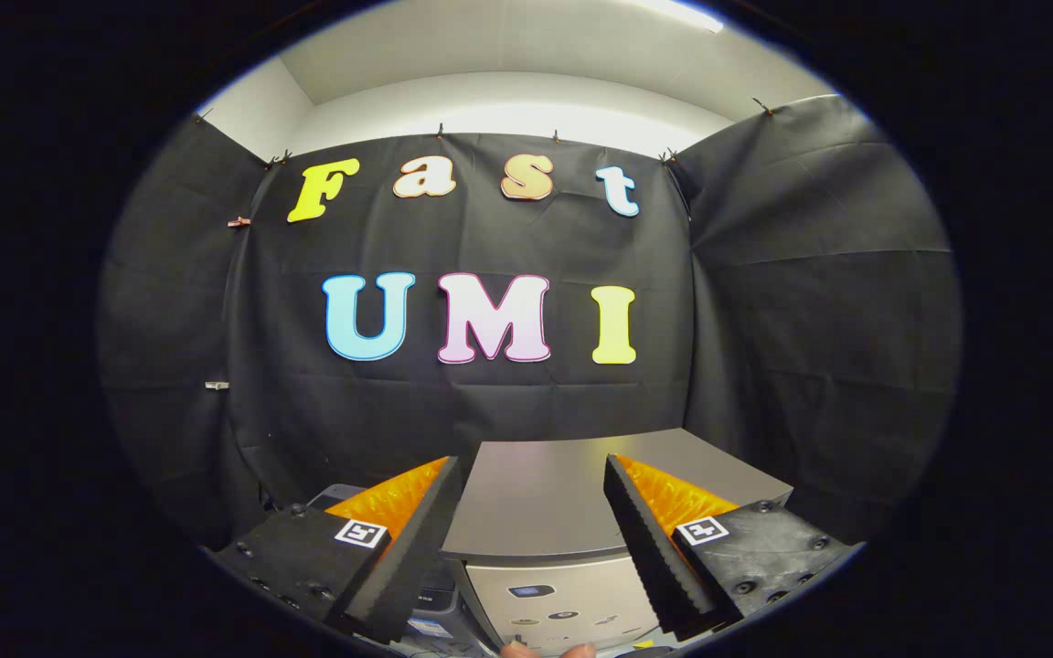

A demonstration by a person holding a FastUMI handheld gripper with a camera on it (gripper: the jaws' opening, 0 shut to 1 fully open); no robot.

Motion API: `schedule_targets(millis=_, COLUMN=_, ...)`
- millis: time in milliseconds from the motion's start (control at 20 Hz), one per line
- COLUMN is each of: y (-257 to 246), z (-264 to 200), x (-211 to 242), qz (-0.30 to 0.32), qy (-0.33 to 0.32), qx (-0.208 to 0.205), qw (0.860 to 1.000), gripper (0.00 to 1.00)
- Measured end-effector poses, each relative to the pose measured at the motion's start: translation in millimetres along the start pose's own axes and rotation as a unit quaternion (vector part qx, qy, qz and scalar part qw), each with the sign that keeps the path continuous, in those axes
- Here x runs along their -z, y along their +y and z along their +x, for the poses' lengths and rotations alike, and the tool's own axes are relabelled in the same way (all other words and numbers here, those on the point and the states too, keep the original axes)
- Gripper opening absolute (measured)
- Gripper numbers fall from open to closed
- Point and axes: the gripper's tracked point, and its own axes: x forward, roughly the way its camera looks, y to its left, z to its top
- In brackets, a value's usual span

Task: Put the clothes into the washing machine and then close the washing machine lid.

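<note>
The washing machine [549, 599] stands just below and ahead of my fingers, a small silver-grey box with a control panel on its front. Its grey lid [536, 512] lies flat on top, down on the body. My gripper [531, 464] hangs above the lid, open, with nothing between the fingers. The left finger [417, 539] and right finger [650, 539] frame the lid's front edge.
Black cloth walls close the booth behind and on both sides of the machine. A grey object [336, 498] peeks out to the left of the machine, behind the left finger. A person's fingertips [517, 650] show below the control panel.
</note>
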Motion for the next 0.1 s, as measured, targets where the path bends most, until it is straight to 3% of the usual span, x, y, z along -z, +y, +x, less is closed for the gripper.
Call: schedule_targets(millis=100, y=1.5, z=-1.0, x=0.9, qz=-0.002, qy=-0.001, qx=-0.001, qw=1.0, gripper=0.99)
